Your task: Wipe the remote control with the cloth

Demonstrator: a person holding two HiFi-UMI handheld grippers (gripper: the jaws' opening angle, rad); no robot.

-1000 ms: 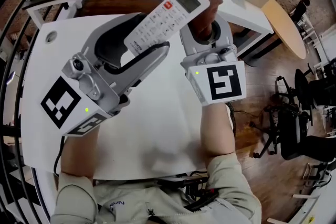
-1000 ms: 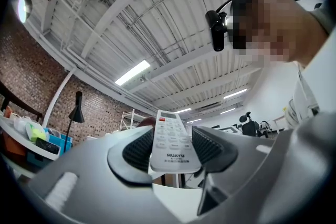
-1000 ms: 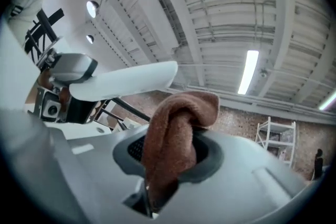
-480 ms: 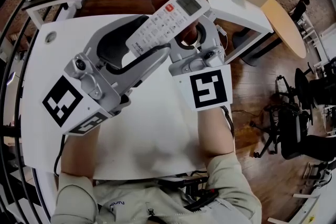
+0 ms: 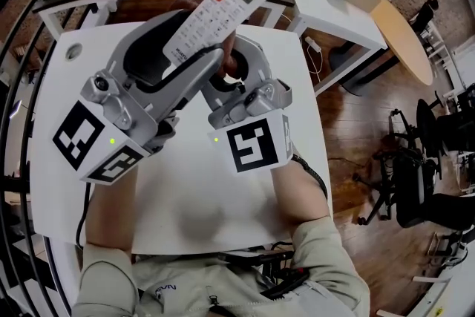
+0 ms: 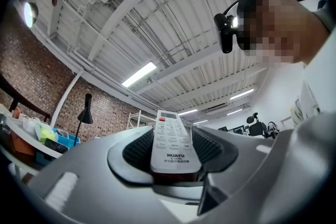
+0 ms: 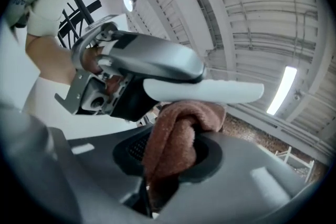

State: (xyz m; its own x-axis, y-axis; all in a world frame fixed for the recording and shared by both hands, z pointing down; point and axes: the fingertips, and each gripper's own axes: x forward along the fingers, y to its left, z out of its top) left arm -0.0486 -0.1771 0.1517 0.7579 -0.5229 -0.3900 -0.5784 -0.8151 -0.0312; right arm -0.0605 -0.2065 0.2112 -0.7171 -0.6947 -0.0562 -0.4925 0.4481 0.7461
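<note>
The left gripper [image 5: 194, 56] is holding the remote control [image 5: 214, 12] tilted above the white table [image 5: 52, 130]. The right gripper [image 5: 231, 76] is holding the cloth [image 5: 231, 64] just beneath it.

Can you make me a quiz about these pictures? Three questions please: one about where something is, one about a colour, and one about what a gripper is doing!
1. Where is the cloth?
A. In the left gripper
B. In the right gripper, up against the remote control
C. Draped loose over the remote control

2. What colour is the cloth?
A. Brown
B. Blue
C. Yellow

3. What is the left gripper doing?
A. Standing open with nothing in it
B. Squeezing the cloth
C. Holding the remote control

Answers:
1 B: the right gripper view shows the cloth bunched between its jaws, touching the remote control's plain side.
2 A: the cloth looks reddish brown in that same view.
3 C: the left gripper view shows the remote control clamped between its jaws, buttons facing up.
</note>
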